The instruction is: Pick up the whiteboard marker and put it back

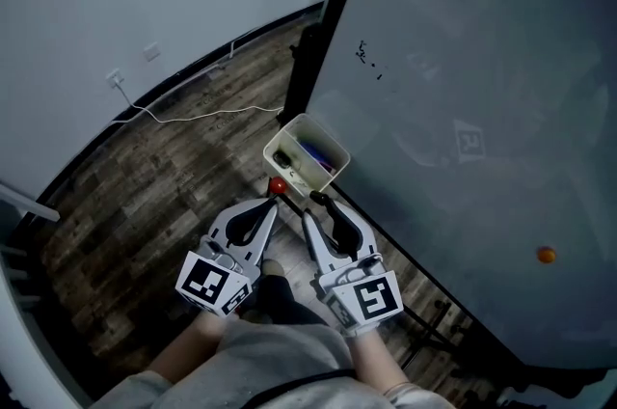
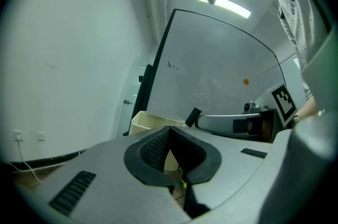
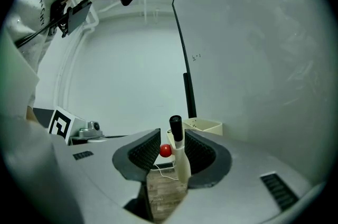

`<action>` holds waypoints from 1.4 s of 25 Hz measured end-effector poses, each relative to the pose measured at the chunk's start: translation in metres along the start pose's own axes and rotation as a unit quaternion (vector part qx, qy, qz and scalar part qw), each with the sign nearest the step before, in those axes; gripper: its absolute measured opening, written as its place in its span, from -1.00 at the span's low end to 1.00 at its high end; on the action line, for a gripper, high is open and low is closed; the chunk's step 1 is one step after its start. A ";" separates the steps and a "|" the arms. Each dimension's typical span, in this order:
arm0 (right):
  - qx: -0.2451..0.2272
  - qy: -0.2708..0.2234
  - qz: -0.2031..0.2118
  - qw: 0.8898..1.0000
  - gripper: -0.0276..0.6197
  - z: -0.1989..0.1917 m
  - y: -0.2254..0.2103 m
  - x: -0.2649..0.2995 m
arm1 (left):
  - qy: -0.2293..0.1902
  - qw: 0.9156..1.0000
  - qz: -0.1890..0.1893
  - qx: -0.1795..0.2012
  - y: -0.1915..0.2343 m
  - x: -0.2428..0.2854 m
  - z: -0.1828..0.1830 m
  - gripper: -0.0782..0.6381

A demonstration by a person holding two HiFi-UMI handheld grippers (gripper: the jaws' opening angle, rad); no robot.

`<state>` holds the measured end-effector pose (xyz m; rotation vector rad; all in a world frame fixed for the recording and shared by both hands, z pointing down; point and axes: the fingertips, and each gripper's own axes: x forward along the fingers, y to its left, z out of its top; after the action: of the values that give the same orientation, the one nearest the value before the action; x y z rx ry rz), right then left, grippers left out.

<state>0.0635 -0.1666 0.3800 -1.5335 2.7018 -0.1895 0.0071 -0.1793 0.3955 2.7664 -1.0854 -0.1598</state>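
Right gripper [image 3: 172,138] with jaws spread around the white, black-capped whiteboard marker [image 3: 181,162].
It stands upright between the parted jaws, near the cream plastic box [image 3: 208,126]; the left gripper [image 2: 169,130] has its jaws pressed together, empty.

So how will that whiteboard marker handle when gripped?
The whiteboard marker looks like a stiff, smooth plastic tube, so it will probably not bend but could slip. It is round and slim, so likely to roll if dropped. Upright between the right hand-held gripper's open jaws, it may tip.
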 end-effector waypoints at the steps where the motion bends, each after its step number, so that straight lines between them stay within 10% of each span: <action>1: 0.001 -0.003 0.001 1.000 -0.50 0.001 -0.002 0.002 | 0.001 1.000 0.002 -0.001 0.002 0.002 -0.001 -0.74; 35: 0.002 -0.043 0.039 0.998 -0.68 0.013 -0.018 0.019 | 0.005 0.999 0.033 -0.012 0.022 0.021 -0.011 -0.74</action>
<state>0.0704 -0.1937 0.3695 -1.3983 2.6856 -0.1229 0.0100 -0.2084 0.4093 2.7032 -1.1618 -0.1487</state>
